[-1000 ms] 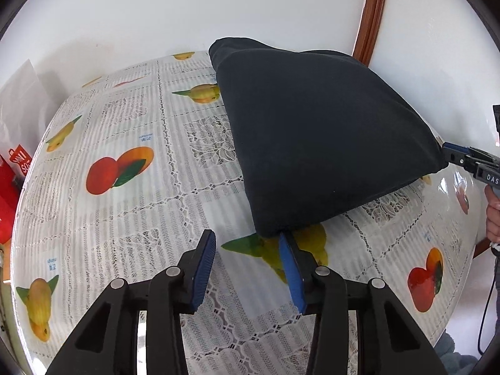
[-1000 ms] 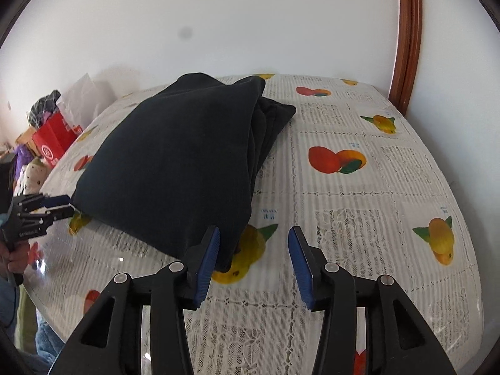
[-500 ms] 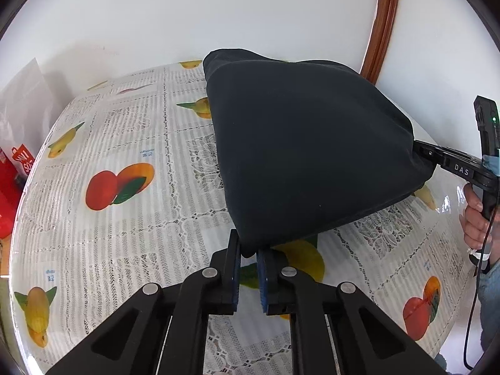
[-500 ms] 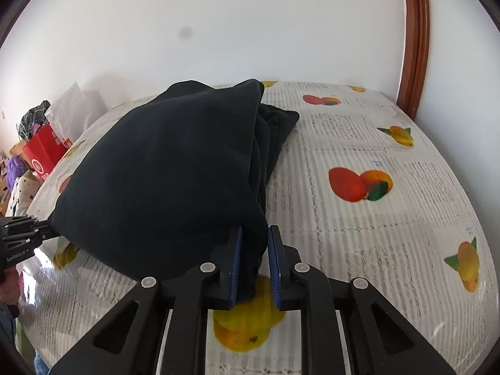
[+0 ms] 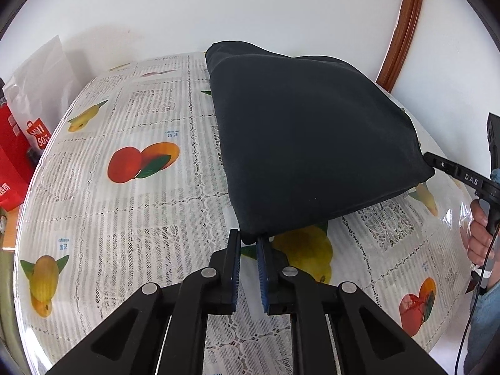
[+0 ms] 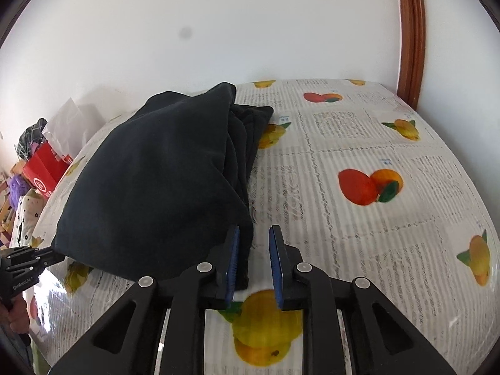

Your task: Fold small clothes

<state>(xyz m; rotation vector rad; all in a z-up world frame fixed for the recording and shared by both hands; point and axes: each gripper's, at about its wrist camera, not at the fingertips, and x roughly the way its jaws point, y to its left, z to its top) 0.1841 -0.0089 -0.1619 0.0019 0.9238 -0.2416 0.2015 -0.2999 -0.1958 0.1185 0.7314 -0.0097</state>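
A folded dark navy garment [image 5: 312, 143] lies on the fruit-print tablecloth [image 5: 125, 218], its near edge raised a little. My left gripper [image 5: 249, 239] is shut on the garment's near left corner. In the right wrist view the same garment [image 6: 156, 181] shows stacked folds along its right side. My right gripper [image 6: 253, 228] has the near right corner between its jaws, which are opening. The cloth leans on the left pad [image 6: 232, 259], and tablecloth shows between it and the right pad. Each gripper appears in the other's view: right gripper [image 5: 428, 157], left gripper [image 6: 57, 257].
A red bag [image 5: 12, 156] and a white bag [image 5: 40, 78] stand beyond the table's left edge. A wooden door frame [image 5: 403, 25] runs up the white wall behind. A hand [image 5: 479, 237] holds the right gripper's handle. Bare tablecloth [image 6: 375, 218] spreads right of the garment.
Both grippers moved forward onto the garment's near corners and closed from wide open. The right jaws have since parted slightly. The garment's near edge has lifted.
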